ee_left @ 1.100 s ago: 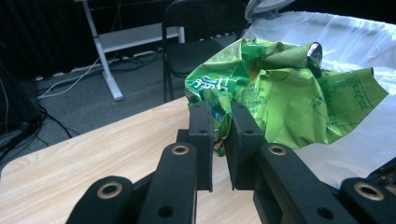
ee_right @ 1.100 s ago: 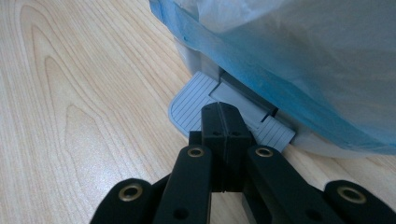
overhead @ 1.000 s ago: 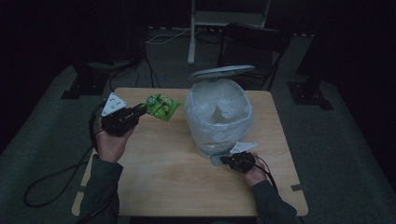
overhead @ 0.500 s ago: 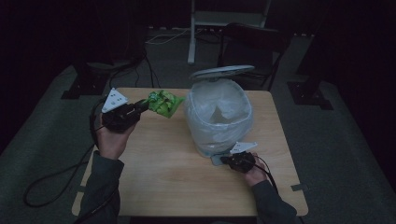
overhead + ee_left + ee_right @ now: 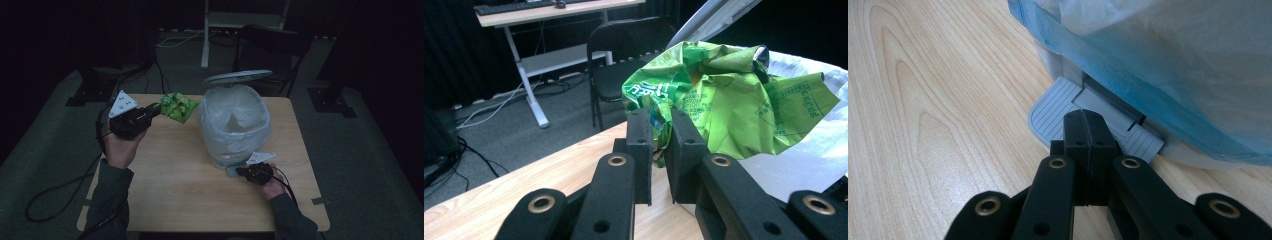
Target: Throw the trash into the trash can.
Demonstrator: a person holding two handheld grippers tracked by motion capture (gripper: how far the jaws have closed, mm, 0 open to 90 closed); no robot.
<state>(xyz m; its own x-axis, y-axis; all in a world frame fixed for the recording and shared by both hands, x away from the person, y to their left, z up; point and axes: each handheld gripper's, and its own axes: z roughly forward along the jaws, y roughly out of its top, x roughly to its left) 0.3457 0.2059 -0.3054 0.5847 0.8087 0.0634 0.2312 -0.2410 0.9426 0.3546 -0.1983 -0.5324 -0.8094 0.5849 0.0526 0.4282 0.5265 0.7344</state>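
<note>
A crumpled green wrapper (image 5: 177,106) (image 5: 724,100) hangs above the table's far left part, just left of the bin's rim. My left gripper (image 5: 152,111) (image 5: 660,150) is shut on the wrapper's lower edge. A small pedal bin (image 5: 234,125) lined with a pale plastic bag (image 5: 1168,55) stands at the table's middle right, its lid (image 5: 237,77) raised. My right gripper (image 5: 245,171) (image 5: 1089,131) is shut with nothing between its jaws, and its tips rest on the bin's grey pedal (image 5: 1058,112).
The wooden table (image 5: 180,190) has bare room in front and to the left of the bin. Behind it stand a black chair (image 5: 624,55), a white desk frame (image 5: 220,20) and cables on the floor.
My left gripper has carried the green wrapper a little to the right, closer to the bin's rim. The right gripper has kept still on the pedal.
</note>
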